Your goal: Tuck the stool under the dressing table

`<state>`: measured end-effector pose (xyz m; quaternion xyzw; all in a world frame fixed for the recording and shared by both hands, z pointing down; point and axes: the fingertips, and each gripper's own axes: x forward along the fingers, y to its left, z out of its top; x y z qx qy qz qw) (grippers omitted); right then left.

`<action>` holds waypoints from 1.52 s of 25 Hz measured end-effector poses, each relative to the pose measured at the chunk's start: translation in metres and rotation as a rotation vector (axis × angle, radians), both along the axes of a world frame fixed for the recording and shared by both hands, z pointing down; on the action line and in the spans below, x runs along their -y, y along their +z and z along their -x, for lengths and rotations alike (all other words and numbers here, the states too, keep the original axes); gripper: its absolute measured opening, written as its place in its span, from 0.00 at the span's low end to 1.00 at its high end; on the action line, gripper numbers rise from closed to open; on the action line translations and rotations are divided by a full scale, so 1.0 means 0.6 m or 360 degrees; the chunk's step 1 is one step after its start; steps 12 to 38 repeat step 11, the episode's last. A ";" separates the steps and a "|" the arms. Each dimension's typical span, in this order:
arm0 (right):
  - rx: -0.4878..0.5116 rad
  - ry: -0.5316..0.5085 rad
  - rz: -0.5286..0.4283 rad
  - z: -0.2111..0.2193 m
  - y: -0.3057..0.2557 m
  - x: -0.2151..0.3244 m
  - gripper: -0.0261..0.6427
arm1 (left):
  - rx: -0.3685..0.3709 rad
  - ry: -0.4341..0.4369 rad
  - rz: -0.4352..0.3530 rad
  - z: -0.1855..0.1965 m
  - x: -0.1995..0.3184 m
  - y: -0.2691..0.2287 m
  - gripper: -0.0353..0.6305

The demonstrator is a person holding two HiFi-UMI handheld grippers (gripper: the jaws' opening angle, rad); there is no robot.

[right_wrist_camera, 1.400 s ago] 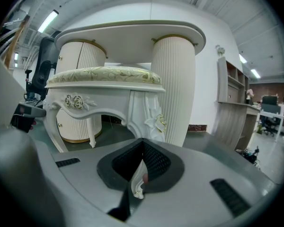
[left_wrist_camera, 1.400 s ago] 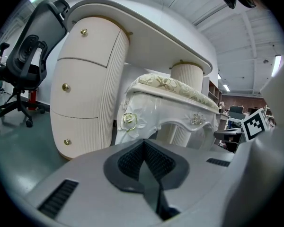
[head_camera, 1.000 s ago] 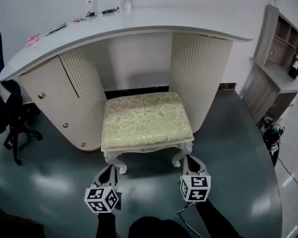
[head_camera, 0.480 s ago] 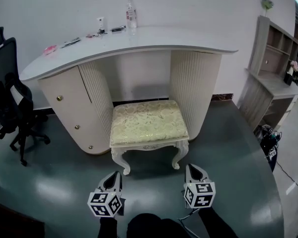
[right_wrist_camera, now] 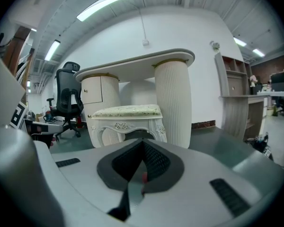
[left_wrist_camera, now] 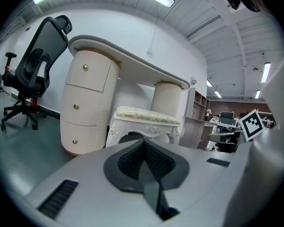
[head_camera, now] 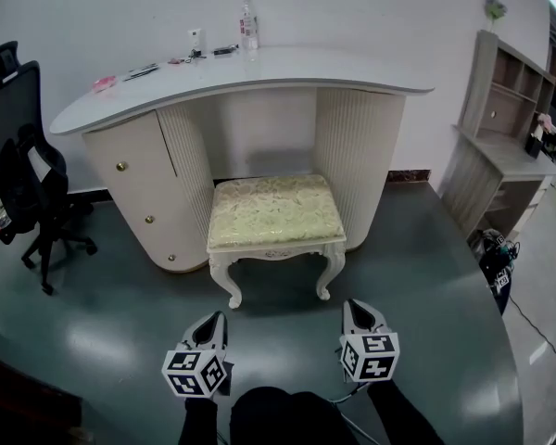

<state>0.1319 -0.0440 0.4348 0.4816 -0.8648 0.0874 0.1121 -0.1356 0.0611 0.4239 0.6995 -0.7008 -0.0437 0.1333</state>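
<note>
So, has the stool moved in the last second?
No. The stool stands as before between the table's pedestals, front legs out; only the camera backed away.

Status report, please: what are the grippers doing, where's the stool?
Shut and empty: left gripper, right gripper, short of the stool. It sits partway into the dressing table gap, front legs out. Nothing seen blocking.

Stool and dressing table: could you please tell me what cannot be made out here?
- Stool rear legs: head view, hidden under its own seat.
- Stool feet: left gripper view, covered by the left gripper.
- Small items on the dressing table: head view, too small to identify.
- Office chair: head view, cut off by the left edge.
</note>
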 end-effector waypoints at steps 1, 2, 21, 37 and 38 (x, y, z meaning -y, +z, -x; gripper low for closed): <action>0.0004 -0.0005 0.0003 -0.003 -0.004 -0.009 0.05 | 0.0001 -0.0004 -0.0001 -0.004 -0.009 -0.005 0.06; 0.0007 -0.0010 0.0007 -0.005 -0.008 -0.018 0.05 | 0.0003 -0.0006 -0.0001 -0.007 -0.019 -0.009 0.06; 0.0020 -0.0040 0.0054 -0.031 -0.005 -0.090 0.05 | 0.0001 -0.0075 -0.0031 -0.014 -0.099 -0.025 0.06; 0.0020 -0.0040 0.0054 -0.031 -0.005 -0.090 0.05 | 0.0001 -0.0075 -0.0031 -0.014 -0.099 -0.025 0.06; 0.0020 -0.0040 0.0054 -0.031 -0.005 -0.090 0.05 | 0.0001 -0.0075 -0.0031 -0.014 -0.099 -0.025 0.06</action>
